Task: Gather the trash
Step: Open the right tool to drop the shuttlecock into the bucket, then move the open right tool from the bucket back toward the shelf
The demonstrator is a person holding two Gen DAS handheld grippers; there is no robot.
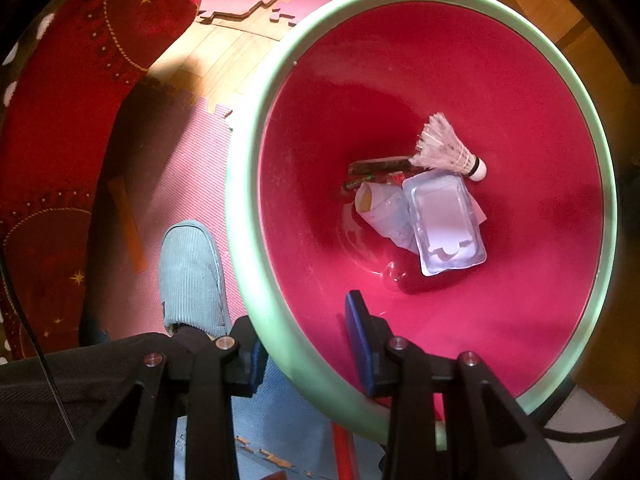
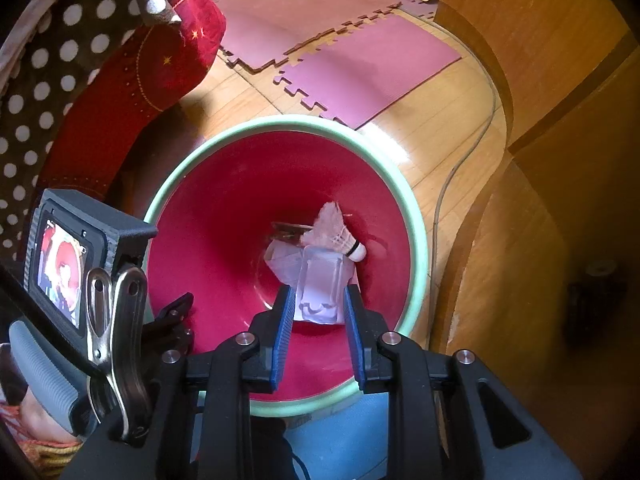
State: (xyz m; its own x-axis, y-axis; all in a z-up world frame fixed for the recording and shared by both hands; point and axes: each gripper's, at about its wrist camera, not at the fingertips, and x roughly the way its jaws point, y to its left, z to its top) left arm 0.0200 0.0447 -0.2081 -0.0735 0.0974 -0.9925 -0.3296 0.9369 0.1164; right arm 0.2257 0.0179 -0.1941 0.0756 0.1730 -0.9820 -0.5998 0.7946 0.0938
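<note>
A bin with a red inside and a pale green rim (image 1: 248, 184) stands on the floor. My left gripper (image 1: 308, 332) is shut on its near rim, one pad outside and one inside. At the bottom lie a clear plastic tray (image 1: 444, 224), a white shuttlecock (image 1: 448, 152), a crumpled pale wrapper (image 1: 384, 208) and a dark snack wrapper (image 1: 380, 166). My right gripper (image 2: 319, 296) hangs open over the bin (image 2: 416, 248). The tray (image 2: 320, 284) shows far below between its blue pads, untouched, beside the shuttlecock (image 2: 336, 232).
A person's foot in a grey-blue slipper (image 1: 192, 276) stands left of the bin. A red starred cushion (image 1: 60, 120) lies at the left. Pink foam mats (image 2: 360, 68) cover part of the wooden floor. Wooden furniture (image 2: 540, 120) and a grey cable (image 2: 460, 160) are at the right.
</note>
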